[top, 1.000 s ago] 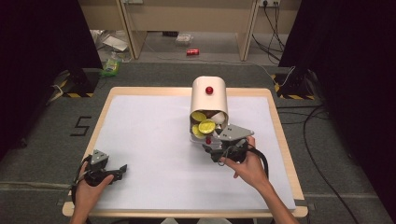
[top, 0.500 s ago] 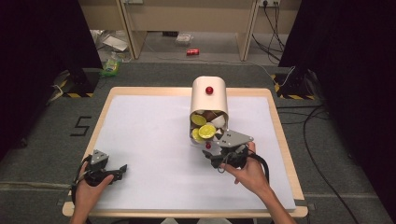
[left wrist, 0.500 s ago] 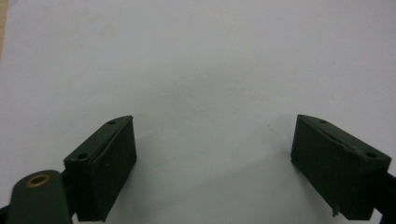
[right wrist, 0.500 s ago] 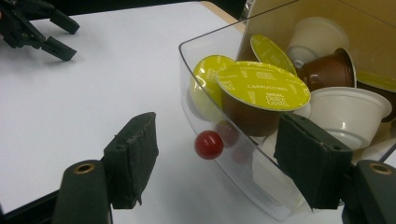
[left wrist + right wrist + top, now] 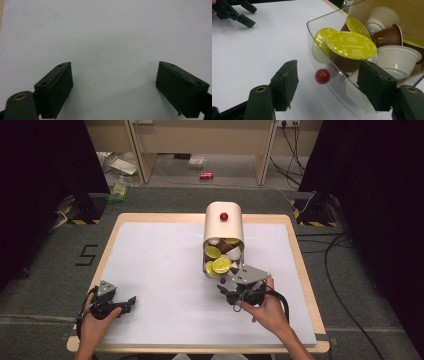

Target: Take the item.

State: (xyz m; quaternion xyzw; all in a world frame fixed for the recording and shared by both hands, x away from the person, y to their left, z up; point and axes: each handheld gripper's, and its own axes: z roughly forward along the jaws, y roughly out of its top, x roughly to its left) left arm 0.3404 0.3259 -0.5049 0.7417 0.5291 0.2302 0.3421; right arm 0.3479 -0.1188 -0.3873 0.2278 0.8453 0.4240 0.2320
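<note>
Bench (image 5: 150,260), white-topped, wood-edged. Cream round-topped capsule dispenser (image 5: 223,227) at mid-bench; its clear plastic drawer (image 5: 329,82) w/ small red knob (image 5: 322,76) stands pulled out, holding yellow-lidded, brown and white coffee capsules (image 5: 351,45). Right tongs (image 5: 327,90): jaws wide apart, empty, either side of the knob. Left tongs (image 5: 113,82): wide, empty, near bench's left front corner. Likely next: centre on knob, close gently, move straight.
</note>
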